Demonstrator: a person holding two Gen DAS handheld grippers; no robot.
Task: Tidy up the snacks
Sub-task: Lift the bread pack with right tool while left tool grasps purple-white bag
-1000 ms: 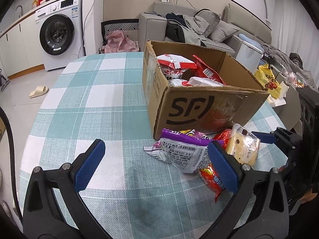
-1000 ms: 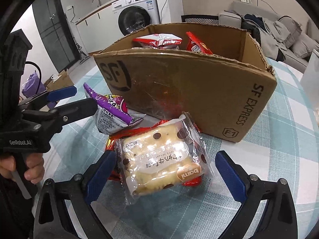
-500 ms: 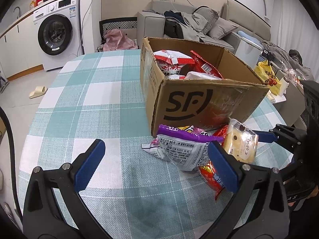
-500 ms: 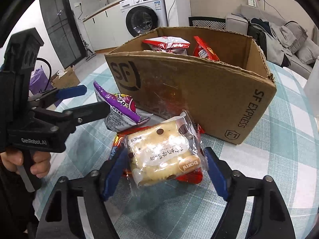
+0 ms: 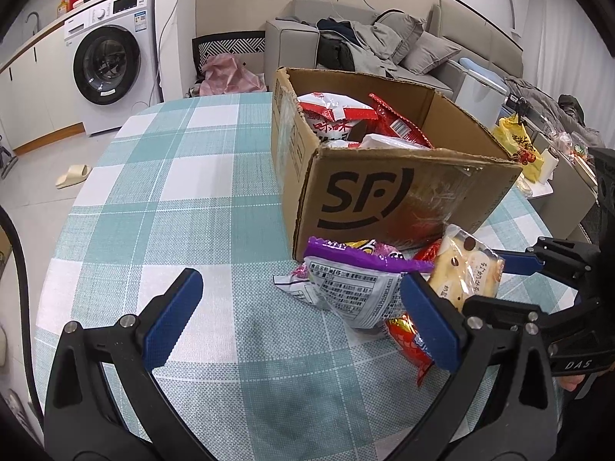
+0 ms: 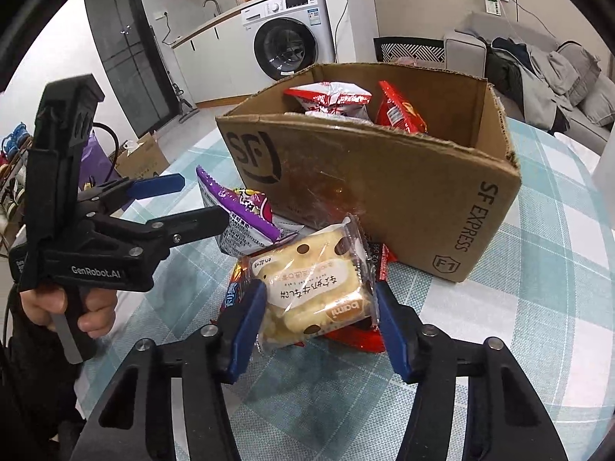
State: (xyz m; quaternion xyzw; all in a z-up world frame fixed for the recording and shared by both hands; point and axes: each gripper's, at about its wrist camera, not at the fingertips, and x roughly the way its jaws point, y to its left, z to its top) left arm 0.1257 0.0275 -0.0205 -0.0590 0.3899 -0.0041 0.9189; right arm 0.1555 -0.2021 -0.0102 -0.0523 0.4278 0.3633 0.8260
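A brown SF cardboard box (image 5: 388, 199) (image 6: 384, 188) stands on the checked table and holds several red and white snack bags (image 5: 334, 115) (image 6: 330, 96). In front of it lie a purple and white snack bag (image 5: 346, 284) (image 6: 242, 219) and a red packet (image 5: 407, 342) (image 6: 353, 334). My right gripper (image 6: 317, 322) (image 5: 488, 280) is shut on a clear-wrapped yellow cake (image 6: 311, 284) (image 5: 465, 272), tilted above the red packet. My left gripper (image 5: 300, 319) (image 6: 184, 201) is open and empty, its right finger beside the purple bag.
The teal and white checked tablecloth (image 5: 173, 199) covers a round table. A washing machine (image 5: 111, 73) stands back left and a grey sofa (image 5: 384, 42) behind the box. A side table with a yellow bag (image 5: 519, 146) is at the right.
My right gripper closed from wide open onto the cake and lifted it slightly. My left gripper stayed open and moved a little closer to the snacks.
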